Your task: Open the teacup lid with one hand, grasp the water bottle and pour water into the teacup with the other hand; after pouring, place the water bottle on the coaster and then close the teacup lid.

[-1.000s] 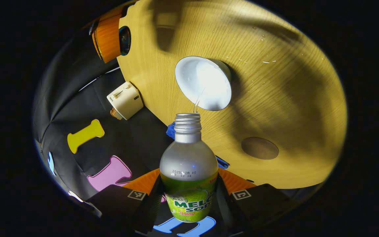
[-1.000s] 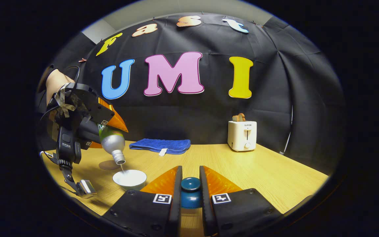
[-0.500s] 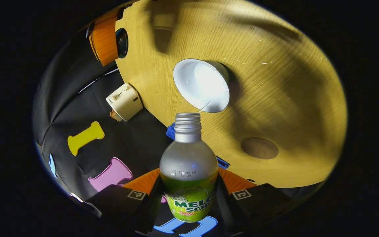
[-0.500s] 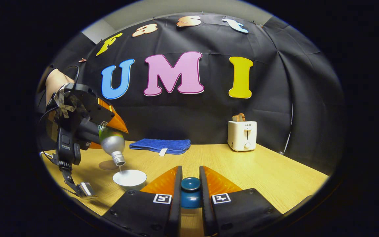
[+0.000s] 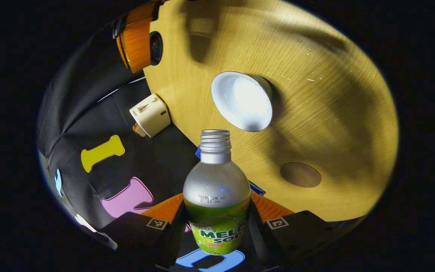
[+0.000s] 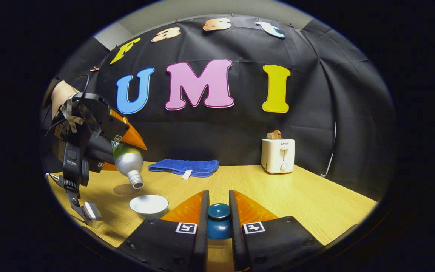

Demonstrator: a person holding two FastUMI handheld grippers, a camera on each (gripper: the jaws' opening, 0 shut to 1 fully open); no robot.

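My left gripper is shut on the green-labelled water bottle, whose open mouth points toward the table. The white teacup stands open just beyond the mouth, and no water is running. A round brown coaster lies to the cup's right in the left gripper view. In the right gripper view, my right gripper is shut on the dark teal lid's knob, held above the table. There the left gripper holds the tilted bottle above and left of the teacup, with the coaster behind.
A cream toaster stands at the table's back right and a folded blue towel lies along the back edge. A hand holds the left gripper. Water droplets speckle the wood past the cup.
The thin stream of water from the bottle into the teacup has stopped. The bottle has tipped up a little and risen away from the cup. The right gripper and lid have stayed still.
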